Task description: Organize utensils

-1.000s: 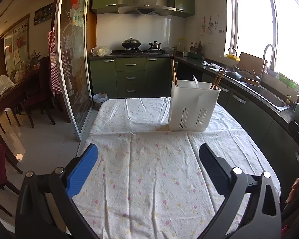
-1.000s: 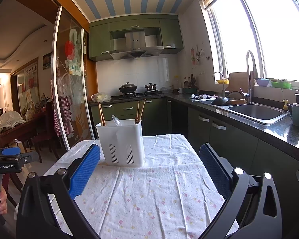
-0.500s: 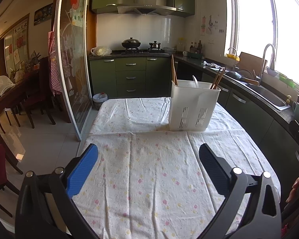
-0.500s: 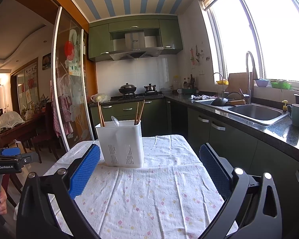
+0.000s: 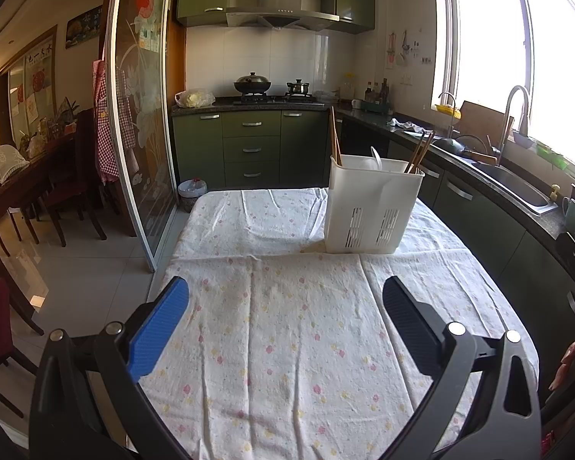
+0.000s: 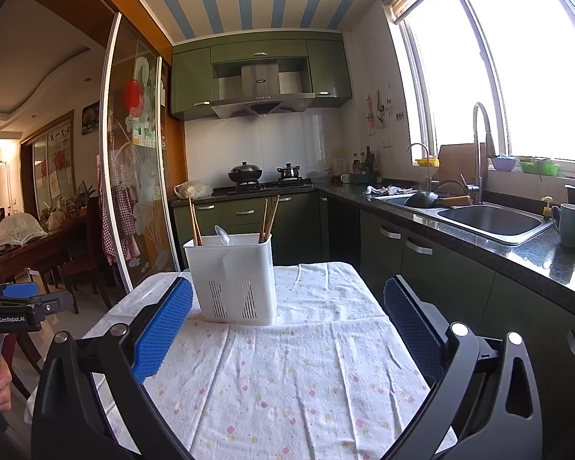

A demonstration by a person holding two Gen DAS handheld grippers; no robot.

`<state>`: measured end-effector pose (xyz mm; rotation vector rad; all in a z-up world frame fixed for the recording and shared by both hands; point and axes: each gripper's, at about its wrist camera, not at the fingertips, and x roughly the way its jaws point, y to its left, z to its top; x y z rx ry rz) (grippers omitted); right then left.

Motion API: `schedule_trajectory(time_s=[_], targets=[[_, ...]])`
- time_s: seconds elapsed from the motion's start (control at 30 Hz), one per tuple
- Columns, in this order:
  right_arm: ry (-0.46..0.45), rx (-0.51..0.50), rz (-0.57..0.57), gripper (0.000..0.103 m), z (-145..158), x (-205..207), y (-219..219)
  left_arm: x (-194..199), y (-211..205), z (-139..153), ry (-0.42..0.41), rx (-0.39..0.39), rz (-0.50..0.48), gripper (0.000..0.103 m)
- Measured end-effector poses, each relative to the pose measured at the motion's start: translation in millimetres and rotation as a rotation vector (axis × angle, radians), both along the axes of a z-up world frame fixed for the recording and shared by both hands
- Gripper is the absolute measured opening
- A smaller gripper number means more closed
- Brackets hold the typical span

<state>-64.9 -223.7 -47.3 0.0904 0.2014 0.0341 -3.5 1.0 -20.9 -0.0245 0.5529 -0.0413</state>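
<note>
Chopsticks (image 5: 335, 138) and a white spoon (image 5: 376, 156) stand in a white slotted utensil holder (image 5: 372, 207) on the floral tablecloth (image 5: 287, 326). Both the left gripper (image 5: 285, 312) and right gripper (image 6: 287, 316) hover spread wide and empty, well short of the holder, with the kitchen sink (image 6: 490, 220) alongside.

Table surface: the floral tablecloth (image 5: 287, 345) lies bare from the near edge to mid-table, so a gripper can pass there.
Obstacle: the white utensil caddy (image 5: 372, 211) stands toward the far right of the table.
Above caddy: chopsticks (image 5: 335, 142) and a spoon (image 5: 375, 157) project upward.
Right edge: dark counter cabinets (image 6: 441, 268) stand near.
Left edge: open floor (image 5: 88, 276).
</note>
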Motion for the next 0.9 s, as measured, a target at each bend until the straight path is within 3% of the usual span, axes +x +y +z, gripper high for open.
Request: schedule_trajectory(time_s=[0.9], targets=[[-0.001,0.001,-0.003,0.099,3.2,0.0,-0.5,0.8,0.1,-0.5,0.000,-0.002,0.001,0.096]])
